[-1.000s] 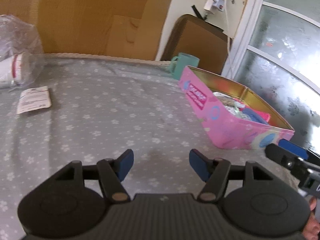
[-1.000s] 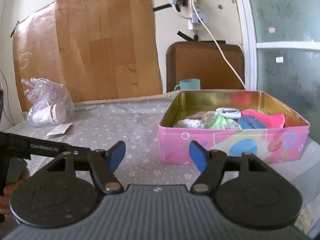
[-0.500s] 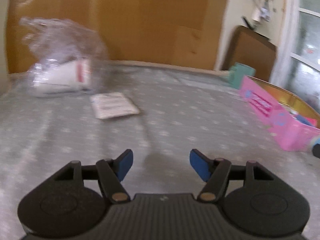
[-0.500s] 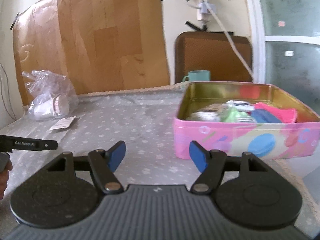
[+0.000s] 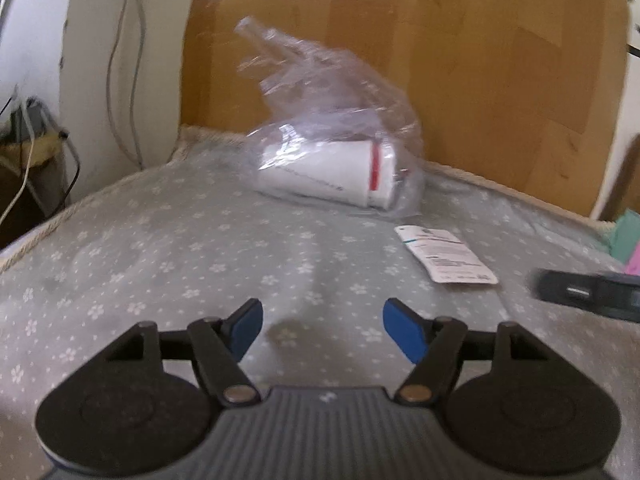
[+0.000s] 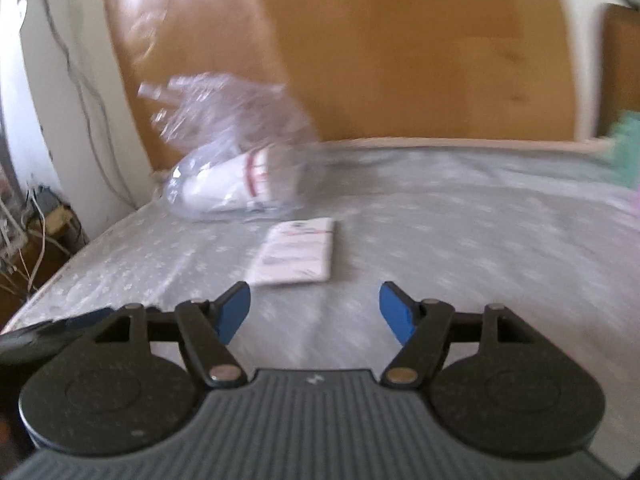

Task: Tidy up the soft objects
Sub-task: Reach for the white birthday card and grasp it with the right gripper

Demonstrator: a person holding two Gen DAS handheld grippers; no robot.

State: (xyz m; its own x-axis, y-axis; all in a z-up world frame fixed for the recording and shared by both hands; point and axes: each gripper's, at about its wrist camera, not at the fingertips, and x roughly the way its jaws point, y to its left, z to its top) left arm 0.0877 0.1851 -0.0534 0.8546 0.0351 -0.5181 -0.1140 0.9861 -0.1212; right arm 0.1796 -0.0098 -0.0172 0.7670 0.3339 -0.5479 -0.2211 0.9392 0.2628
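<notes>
Daylight falls on a table (image 5: 168, 240) spread with a grey cloth printed with small white flowers.
Behind the table a large brown cardboard sheet (image 5: 460, 60) leans against a white wall (image 5: 120, 48). Left of the table, thin cables (image 5: 120, 80) hang down the wall toward tangled wires (image 6: 24, 232) near the floor.

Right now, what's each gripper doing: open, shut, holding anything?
Left gripper: open, empty, jaws have just been opening.
Right gripper: open, empty.

Brown cardboard panel (image 5: 460, 60) against the wall, loose cables (image 5: 120, 80) at left, teal mug (image 6: 626, 144) far right.
</notes>
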